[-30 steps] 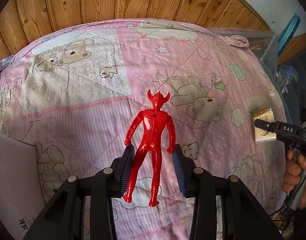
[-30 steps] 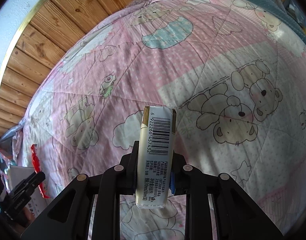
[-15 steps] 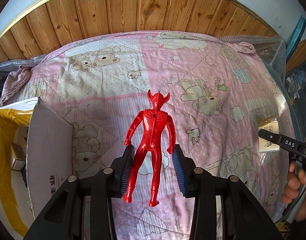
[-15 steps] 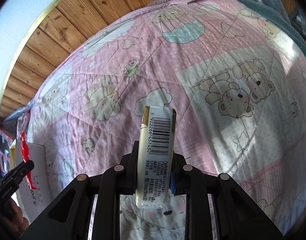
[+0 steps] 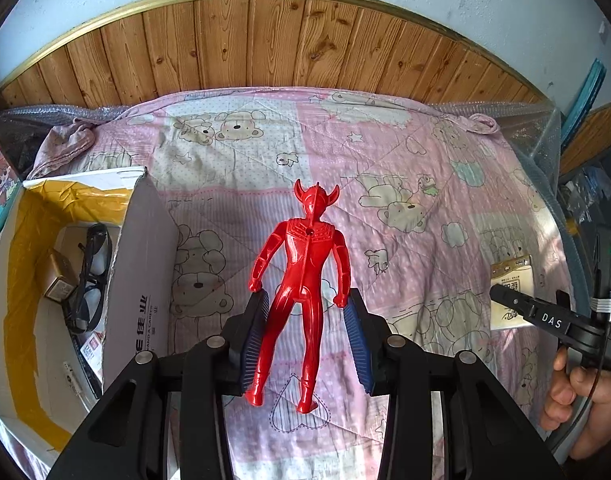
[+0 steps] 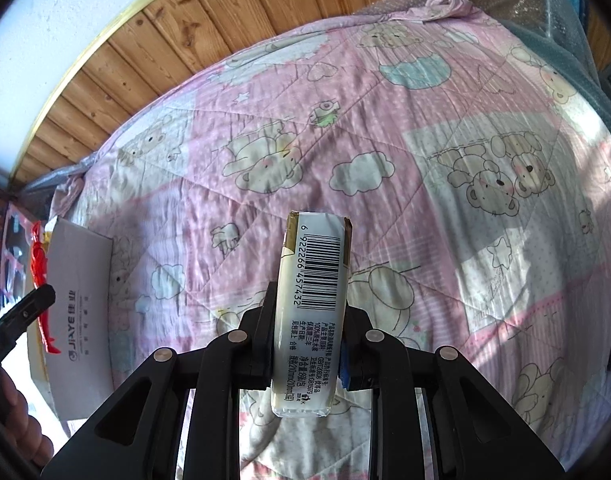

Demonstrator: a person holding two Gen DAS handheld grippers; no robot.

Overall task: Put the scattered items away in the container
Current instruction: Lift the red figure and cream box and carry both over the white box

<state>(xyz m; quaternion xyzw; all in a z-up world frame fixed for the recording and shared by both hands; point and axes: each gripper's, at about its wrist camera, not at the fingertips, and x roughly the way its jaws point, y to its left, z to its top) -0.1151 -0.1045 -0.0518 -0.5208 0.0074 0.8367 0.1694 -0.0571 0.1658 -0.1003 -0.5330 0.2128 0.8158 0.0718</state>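
Observation:
My left gripper (image 5: 305,304) is shut on a red plastic horned figure (image 5: 305,264), held upright above the pink bear quilt (image 5: 405,184). My right gripper (image 6: 310,312) is shut on a cream tissue pack (image 6: 315,300) with its barcode side facing the camera. An open white cardboard box (image 5: 139,272), lined with yellow tape, stands on the bed to the left of the figure. In the right wrist view the box (image 6: 81,300) sits far left, with the red figure (image 6: 39,276) and the left gripper (image 6: 23,312) beside it. The left wrist view shows the right gripper (image 5: 541,316) and the tissue pack (image 5: 509,280) at far right.
Inside the box lie black glasses (image 5: 91,276) and a small brown carton (image 5: 59,276). A wood-panelled wall (image 5: 289,44) runs behind the bed. Bubble wrap (image 5: 537,128) covers the bed's right edge. A hand (image 5: 577,396) grips the right tool's handle.
Both views have pulled back and up from the quilt. The box has come into view at the left in both, and each held item has stayed in its gripper.

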